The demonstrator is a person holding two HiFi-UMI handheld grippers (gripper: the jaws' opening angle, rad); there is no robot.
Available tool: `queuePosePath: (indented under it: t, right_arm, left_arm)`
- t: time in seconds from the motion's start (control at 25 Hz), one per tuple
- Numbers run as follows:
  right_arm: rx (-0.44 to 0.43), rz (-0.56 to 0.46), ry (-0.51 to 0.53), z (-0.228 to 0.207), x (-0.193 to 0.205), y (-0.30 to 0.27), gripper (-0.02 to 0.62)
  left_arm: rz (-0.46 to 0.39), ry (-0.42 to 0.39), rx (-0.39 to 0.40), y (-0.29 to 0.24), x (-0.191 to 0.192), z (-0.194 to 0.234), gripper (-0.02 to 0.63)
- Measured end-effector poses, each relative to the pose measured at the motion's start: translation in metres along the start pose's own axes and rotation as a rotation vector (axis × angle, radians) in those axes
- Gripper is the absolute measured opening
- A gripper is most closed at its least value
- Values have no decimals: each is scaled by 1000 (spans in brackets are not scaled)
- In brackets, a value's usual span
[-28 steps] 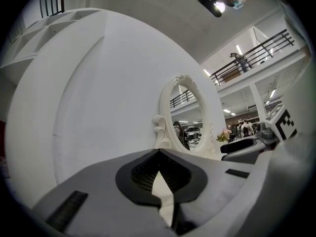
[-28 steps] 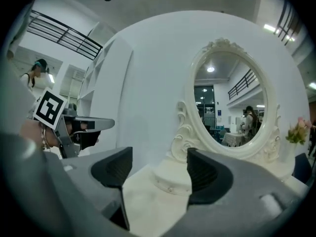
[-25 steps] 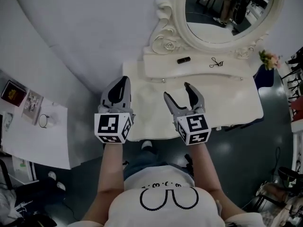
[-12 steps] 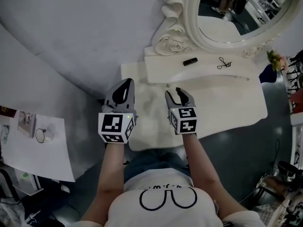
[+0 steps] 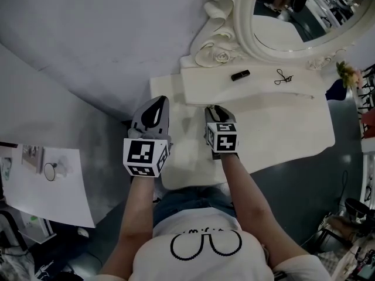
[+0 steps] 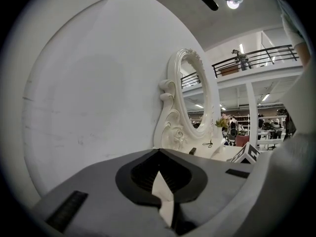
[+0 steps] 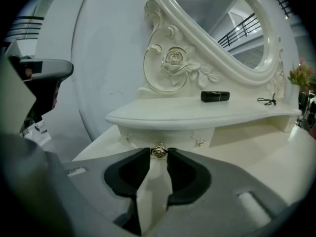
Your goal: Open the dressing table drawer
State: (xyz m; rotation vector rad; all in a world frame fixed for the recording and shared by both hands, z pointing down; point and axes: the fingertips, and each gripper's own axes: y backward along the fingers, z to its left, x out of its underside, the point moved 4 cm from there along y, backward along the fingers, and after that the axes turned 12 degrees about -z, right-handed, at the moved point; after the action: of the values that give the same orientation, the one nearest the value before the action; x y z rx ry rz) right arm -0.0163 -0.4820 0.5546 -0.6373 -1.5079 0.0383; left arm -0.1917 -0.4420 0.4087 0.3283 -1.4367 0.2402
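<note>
Right gripper (image 7: 158, 156), its jaws just closing to a narrow gap, pinches the small drawer knob (image 7: 158, 151) between its tips; left gripper (image 6: 159, 152) has its jaws together, empty.

Right gripper (image 5: 217, 110): is brought forward and down from above the open tabletop (image 5: 275, 127) to the front of the small drawer (image 7: 163, 134) under the shelf (image 7: 197, 113). Its jaws, wide apart before, have just been closing. The drawer knob (image 7: 158, 152) is now pinched between the two tips.
</note>
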Motion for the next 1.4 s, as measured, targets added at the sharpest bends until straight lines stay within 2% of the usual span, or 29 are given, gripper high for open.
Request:
queuePosePath:
  t: [0.04, 0.08, 1.4]
  right_arm:
    - [2, 1, 4, -1, 0, 0, 103]
    - [1, 2, 6, -1, 0, 1, 101]
    - [1, 29, -27, 11, 33, 71, 104]
  left_arm:
    - [2, 2, 2, 0, 1, 0, -2]
    - [4, 4, 3, 0, 2, -1, -2]
    - [14, 50, 13, 13, 15, -32, -2]
